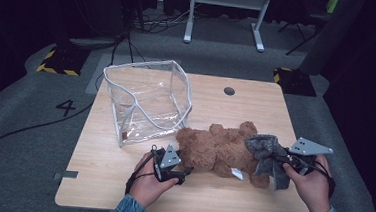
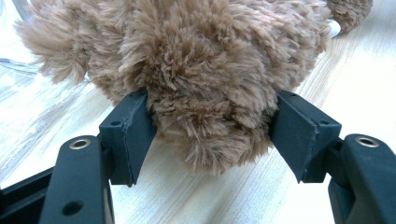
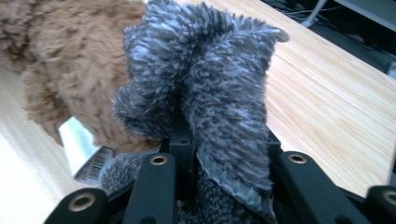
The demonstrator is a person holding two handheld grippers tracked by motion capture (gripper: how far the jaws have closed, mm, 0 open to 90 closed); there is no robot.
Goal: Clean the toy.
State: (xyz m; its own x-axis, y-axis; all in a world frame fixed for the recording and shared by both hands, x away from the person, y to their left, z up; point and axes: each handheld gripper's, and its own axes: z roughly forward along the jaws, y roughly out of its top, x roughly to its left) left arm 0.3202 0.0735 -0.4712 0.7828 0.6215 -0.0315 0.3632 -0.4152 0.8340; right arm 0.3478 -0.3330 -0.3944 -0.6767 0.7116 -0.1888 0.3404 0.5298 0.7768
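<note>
- A brown teddy (image 1: 218,150) lay on its side on the table (image 1: 256,106), at about 5 o'clock from the clear bag (image 1: 146,100) and just beside its lower right corner.
- The bag stood open-topped at the table's 10 o'clock part with no toy or cloth inside it; a small dark speck lay on its floor, too small to identify.
- The left gripper (image 1: 184,172) sat at the teddy's 9 o'clock end. In the left gripper view its jaws were spread to either side of a rounded furry part of the toy (image 2: 205,93), the pads (image 2: 133,133) touching the fur; I judged it a light clasp rather than a hard squeeze.
- The right gripper (image 1: 284,165) was at the teddy's 3 o'clock end, its jaws pinching a bunched grey fleece cloth (image 3: 205,93) that draped against the toy.
- A white label (image 1: 237,174) stuck out at the teddy's 6 o'clock edge.
- Judged progress: early. Both grips looked made, but the teddy rested on the wood and nothing had gone into the bag.
- Left, as I read it: work the grey cloth on or off the toy, then lift the teddy toward 10 o'clock and lower it through the bag's open mouth.
</note>
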